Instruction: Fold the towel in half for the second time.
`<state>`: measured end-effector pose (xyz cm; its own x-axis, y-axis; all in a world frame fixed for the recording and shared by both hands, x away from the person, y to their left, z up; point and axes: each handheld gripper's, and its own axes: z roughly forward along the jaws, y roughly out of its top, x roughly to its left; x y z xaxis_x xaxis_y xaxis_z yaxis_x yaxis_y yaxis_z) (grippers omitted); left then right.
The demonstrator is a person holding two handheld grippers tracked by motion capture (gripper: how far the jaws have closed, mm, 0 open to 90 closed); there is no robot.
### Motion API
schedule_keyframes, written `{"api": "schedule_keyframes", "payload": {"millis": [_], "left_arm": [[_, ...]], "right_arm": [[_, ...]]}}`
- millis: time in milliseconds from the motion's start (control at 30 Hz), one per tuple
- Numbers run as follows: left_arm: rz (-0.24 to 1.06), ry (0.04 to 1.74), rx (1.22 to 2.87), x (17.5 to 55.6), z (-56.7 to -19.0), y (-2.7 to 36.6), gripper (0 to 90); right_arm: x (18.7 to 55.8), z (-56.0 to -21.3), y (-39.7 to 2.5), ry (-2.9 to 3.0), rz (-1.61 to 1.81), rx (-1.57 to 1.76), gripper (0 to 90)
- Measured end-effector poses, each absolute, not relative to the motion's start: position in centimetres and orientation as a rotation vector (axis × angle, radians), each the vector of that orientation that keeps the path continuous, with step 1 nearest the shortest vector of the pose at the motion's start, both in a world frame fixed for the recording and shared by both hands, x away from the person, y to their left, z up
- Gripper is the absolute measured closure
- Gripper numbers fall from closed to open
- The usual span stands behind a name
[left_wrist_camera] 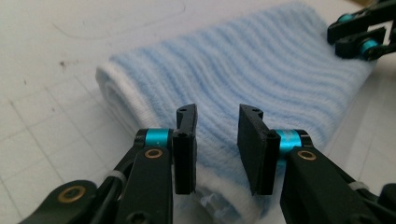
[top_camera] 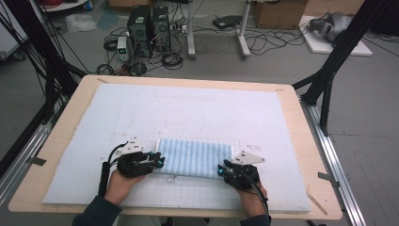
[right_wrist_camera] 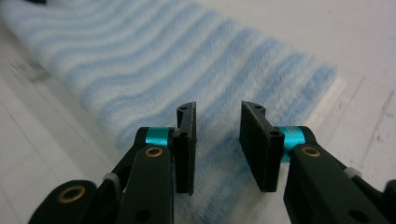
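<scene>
Both tongs stand open, left tongs [top_camera: 157, 162] and right tongs [top_camera: 221, 170], one at each near corner of the folded towel [top_camera: 194, 157] lying between them on the bench [top_camera: 301, 117]. For a clean fold, each should probably pinch every layer at its corner and lift evenly.

1 striped towel [top_camera: 194, 158], 2 grippers (1 per hand).
</scene>
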<state>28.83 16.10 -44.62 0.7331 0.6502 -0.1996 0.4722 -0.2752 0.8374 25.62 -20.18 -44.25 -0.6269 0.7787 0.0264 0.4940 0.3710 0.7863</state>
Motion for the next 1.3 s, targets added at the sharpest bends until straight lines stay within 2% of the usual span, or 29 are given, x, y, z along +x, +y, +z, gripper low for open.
{"api": "schedule_keyframes", "payload": {"millis": [233, 333, 467, 600, 667, 900, 1000, 1133, 1300], "left_arm": [[0.231, 0.862, 2.001, 28.8, -44.9, 15.8, 69.5], [0.204, 0.863, 2.016, 29.2, -44.4, 16.0, 74.3], [0.232, 0.873, 1.948, 31.0, -43.6, 16.2, 73.3], [0.288, 0.908, 1.91, 33.1, -43.6, 15.7, 72.0], [0.325, 0.918, 1.899, 33.7, -43.8, 15.5, 75.6], [0.318, 0.989, 1.93, 34.7, -45.0, 15.1, 79.5], [0.312, 0.987, 1.931, 34.6, -44.9, 15.2, 79.7], [0.302, 0.951, 1.862, 34.2, -44.1, 16.4, 73.2], [0.318, 0.843, 1.752, 33.4, -42.9, 18.3, 59.4]], "right_arm": [[25.5, -44.7, -20.5, 2.308, 1.116, 1.087, 64.7], [25.6, -44.4, -20.8, 2.33, 1.119, 1.097, 62.3], [26.9, -43.4, -21.1, 2.266, 1.236, 1.13, 62.1], [28.8, -43.0, -20.5, 2.263, 1.212, 1.11, 64.3], [29.8, -43.1, -20.1, 2.275, 1.167, 1.115, 65.7], [31.8, -44.2, -20.3, 2.307, 1.09, 1.135, 65.8], [31.7, -44.1, -20.8, 2.298, 1.084, 1.141, 61.9], [30.7, -43.1, -21.7, 2.25, 1.158, 1.116, 56.3], [29.5, -42.3, -23.2, 2.192, 1.19, 1.126, 40.4]]}}
